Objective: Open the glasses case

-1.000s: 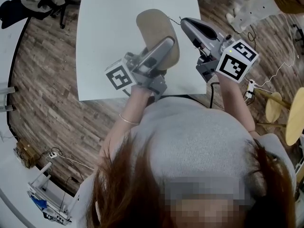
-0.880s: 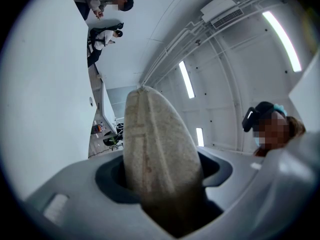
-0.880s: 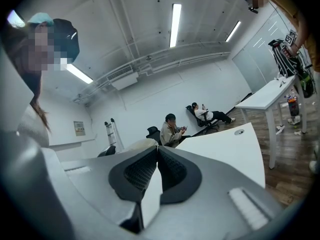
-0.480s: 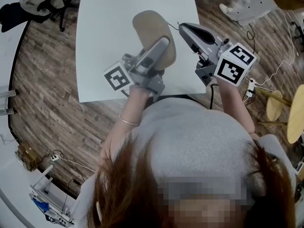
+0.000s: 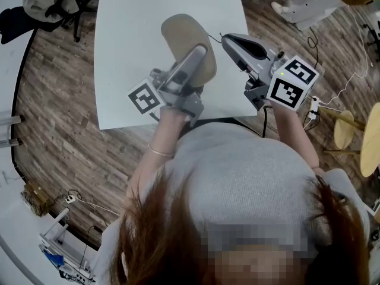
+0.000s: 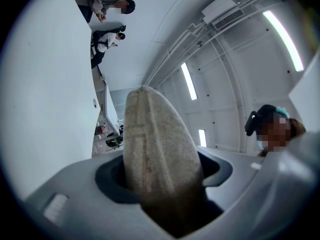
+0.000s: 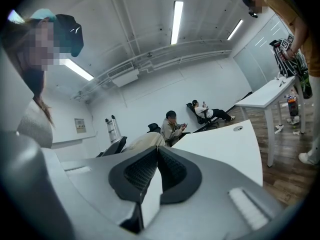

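Left hand-held gripper clamps tan glasses case by one end, above worktop; right hand-held gripper closed, empty, beside it. We judge: prying could twist case loose.

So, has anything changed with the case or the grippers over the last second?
Nothing real. The left gripper stays clamped on the closed beige glasses case above the white table; the right gripper stays shut and empty beside it. The slight drift in the head view looks like camera motion.
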Action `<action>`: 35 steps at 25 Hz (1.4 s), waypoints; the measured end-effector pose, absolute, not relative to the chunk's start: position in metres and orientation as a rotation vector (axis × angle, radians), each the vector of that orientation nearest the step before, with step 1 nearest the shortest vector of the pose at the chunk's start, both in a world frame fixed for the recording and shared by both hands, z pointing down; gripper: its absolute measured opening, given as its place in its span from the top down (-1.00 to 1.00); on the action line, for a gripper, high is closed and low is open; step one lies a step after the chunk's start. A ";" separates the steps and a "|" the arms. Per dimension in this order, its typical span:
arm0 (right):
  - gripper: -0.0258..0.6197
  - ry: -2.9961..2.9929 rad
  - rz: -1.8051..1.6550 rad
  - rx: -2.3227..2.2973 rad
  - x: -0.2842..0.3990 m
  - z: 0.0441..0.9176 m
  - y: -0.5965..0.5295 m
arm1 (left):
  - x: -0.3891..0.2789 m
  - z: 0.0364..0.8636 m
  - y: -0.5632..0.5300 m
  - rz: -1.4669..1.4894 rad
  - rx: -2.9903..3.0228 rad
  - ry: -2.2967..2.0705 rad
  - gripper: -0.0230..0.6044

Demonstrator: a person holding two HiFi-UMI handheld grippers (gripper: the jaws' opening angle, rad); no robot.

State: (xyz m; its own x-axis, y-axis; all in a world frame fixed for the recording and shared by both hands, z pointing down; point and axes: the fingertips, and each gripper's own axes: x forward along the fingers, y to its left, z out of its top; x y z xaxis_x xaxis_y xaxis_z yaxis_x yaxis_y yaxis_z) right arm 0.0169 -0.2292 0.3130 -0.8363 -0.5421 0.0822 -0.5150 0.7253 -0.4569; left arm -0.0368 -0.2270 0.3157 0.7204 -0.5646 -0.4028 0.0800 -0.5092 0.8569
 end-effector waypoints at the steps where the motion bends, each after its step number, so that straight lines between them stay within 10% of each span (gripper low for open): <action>1: 0.89 2.867 -0.734 -0.875 0.017 0.313 -0.228 | -0.038 0.316 -0.227 -0.839 1.954 -0.374 -0.08; 35: 0.89 2.966 -0.723 -0.772 0.007 0.322 -0.210 | -0.060 0.315 -0.253 -0.908 1.906 -0.438 -0.08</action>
State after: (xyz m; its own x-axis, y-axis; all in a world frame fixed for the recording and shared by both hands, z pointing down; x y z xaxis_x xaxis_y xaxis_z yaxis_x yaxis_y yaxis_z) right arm 0.0071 -0.2105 0.3220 -0.8799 -0.4600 0.1195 -0.4634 0.7746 -0.4305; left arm -0.0604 -0.2531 0.3152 0.6606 -0.6297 -0.4087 0.0727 -0.4882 0.8697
